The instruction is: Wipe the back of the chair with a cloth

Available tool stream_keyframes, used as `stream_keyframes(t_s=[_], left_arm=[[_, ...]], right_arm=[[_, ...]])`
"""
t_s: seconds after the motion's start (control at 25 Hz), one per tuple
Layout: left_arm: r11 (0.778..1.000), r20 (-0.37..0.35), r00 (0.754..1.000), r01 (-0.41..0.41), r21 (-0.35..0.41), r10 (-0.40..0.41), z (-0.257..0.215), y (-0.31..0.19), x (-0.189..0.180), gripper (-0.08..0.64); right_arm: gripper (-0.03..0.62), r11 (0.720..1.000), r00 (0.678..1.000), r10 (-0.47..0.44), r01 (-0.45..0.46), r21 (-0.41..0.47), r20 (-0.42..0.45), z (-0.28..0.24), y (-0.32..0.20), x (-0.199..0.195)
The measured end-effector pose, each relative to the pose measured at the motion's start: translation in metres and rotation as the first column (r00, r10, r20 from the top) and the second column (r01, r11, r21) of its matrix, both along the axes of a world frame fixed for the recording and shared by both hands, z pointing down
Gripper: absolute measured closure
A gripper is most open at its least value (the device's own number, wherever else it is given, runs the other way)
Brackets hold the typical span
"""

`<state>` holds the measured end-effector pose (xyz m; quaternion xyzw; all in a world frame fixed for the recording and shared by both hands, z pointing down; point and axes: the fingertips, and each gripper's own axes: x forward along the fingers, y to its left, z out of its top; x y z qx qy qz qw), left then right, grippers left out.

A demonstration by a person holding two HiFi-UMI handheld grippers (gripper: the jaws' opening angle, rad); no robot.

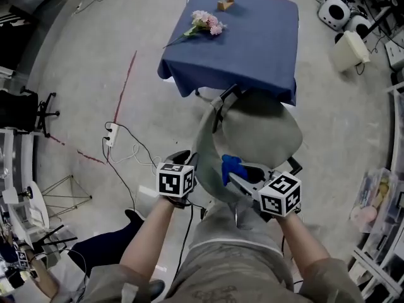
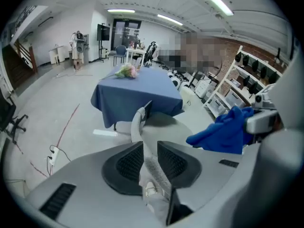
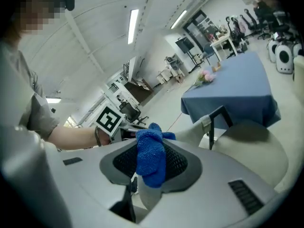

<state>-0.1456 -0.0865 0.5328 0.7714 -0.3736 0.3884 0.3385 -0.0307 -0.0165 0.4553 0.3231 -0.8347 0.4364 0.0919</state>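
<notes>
Floor, far left: power strip (image 1: 111, 133) with its cable trailing, well apart from the work.

Left gripper (image 2: 150, 152): jaws drawn in on the top rim of the chair back (image 1: 202, 149), pads pressing the grey edge from both sides. Reads as a steadying hold.

The rim runs as an arc from this gripper round toward the right one, with the seat (image 1: 262, 134) inside the curve.

Cloth (image 1: 231, 168): blue, bunched, just right of the rim on its inner side and near the left gripper. Contact with the back cannot be told.

Right gripper (image 3: 151, 152): jaws clamped on the cloth, which bulges out past the pads.

Judgement: the right hand is the wiping hand. The back lies to its left and below, so the stroke should follow the arc.

Far right: clear bin (image 1: 374, 197) with pale pinkish things inside, too blurred to name.
</notes>
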Motion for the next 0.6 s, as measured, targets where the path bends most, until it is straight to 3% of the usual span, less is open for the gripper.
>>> stream_keyframes(t_s=[0.16,0.28,0.44,0.6], left_arm=[[0.99,-0.07,0.997,-0.025,0.138,0.035,-0.06,-0.011,0.011,0.512],[0.967,-0.095,0.988,-0.097,0.236,0.123,-0.111,-0.019,0.031,0.518],[0.912,-0.136,0.961,-0.176,0.369,0.24,-0.183,-0.026,0.064,0.518],[0.834,-0.143,0.936,-0.206,0.512,0.32,-0.245,-0.029,0.092,0.518]], right_arm=[[0.465,0.991,0.995,0.09,-0.085,0.1,-0.044,-0.049,-0.015,0.04],[0.465,0.968,0.985,0.166,-0.153,0.2,-0.048,-0.095,-0.026,0.069],[0.465,0.905,0.965,0.263,-0.243,0.35,-0.008,-0.164,-0.037,0.101],[0.465,0.825,0.947,0.32,-0.277,0.492,-0.004,-0.224,-0.037,0.122]])
